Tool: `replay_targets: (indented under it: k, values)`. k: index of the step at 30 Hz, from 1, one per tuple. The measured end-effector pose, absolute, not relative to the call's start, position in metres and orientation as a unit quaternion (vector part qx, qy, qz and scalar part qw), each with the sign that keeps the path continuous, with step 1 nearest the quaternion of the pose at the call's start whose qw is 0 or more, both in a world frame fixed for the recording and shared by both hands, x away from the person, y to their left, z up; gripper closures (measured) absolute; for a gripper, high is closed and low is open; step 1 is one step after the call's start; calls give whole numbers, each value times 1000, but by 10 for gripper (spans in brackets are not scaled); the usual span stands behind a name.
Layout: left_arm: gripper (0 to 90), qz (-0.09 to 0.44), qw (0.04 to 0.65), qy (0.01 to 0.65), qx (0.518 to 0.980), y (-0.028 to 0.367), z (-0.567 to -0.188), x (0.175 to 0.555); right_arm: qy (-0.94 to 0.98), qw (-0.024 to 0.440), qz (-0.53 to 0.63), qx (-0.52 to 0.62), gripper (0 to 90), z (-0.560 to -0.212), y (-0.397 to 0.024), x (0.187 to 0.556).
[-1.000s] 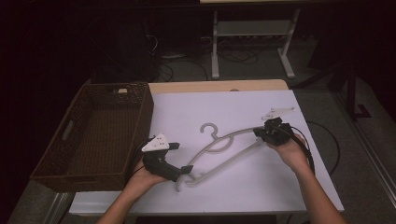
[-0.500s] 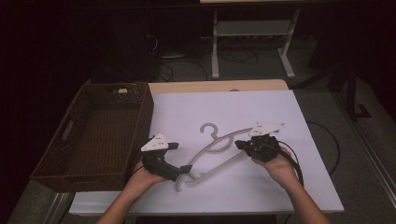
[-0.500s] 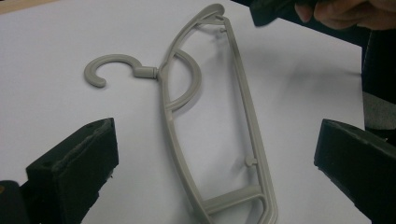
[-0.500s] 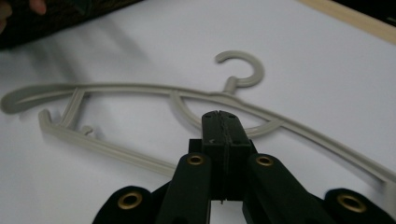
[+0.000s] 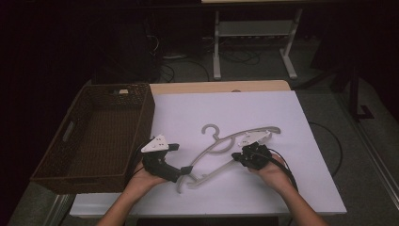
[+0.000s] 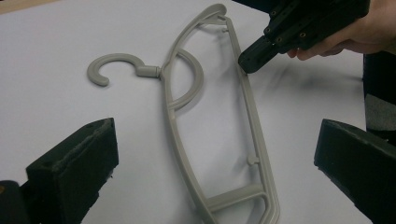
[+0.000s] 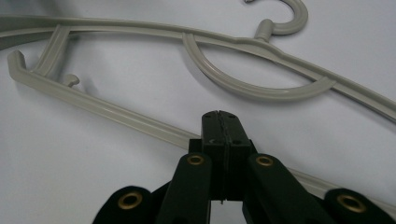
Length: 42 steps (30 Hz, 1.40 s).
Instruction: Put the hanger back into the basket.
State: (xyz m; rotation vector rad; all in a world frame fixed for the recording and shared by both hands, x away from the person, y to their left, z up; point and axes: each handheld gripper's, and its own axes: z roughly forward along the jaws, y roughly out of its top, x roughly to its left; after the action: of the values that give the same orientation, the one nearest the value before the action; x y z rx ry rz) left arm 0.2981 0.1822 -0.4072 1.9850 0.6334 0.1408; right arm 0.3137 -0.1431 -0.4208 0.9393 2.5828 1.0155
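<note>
A grey plastic hanger (image 5: 226, 140) lies flat on the white tabletop (image 5: 263, 108), hook (image 5: 211, 129) pointing away from me. My left gripper (image 5: 186, 169) rests at the hanger's near-left end. In the left gripper view it (image 6: 215, 140) stands wide open, its jaws on either side of the hanger (image 6: 175, 121) without touching it. My right gripper (image 5: 235, 159) is shut, with nothing between its jaws. Its tip (image 7: 219, 122) sits over the hanger's straight lower bar (image 7: 112, 114), and the left gripper view shows the right gripper (image 6: 254, 58) touching that bar.
A brown wicker basket (image 5: 151, 108) stands at the table's left side, close to my left hand. Cables trail from both grippers across the table. A strip of bare wooden table (image 5: 211, 87) shows behind the white top, and a metal stand is on the floor beyond.
My right gripper has moved left and down from the hanger's right end to the middle of its lower bar. The left gripper and the hanger have stayed put.
</note>
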Motion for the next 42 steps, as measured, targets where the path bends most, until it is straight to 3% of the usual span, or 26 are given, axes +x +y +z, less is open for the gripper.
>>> replay_targets:
  k: [27, 42]
  values:
    - [0, 59, 494, 265, 826, 179, -409, 299, 888, 102, 313, 320, 896, -438, -139, 314]
    - [0, 54, 469, 258, 843, 154, -418, 325, 889, 101, 313, 318, 896, -438, -139, 315]
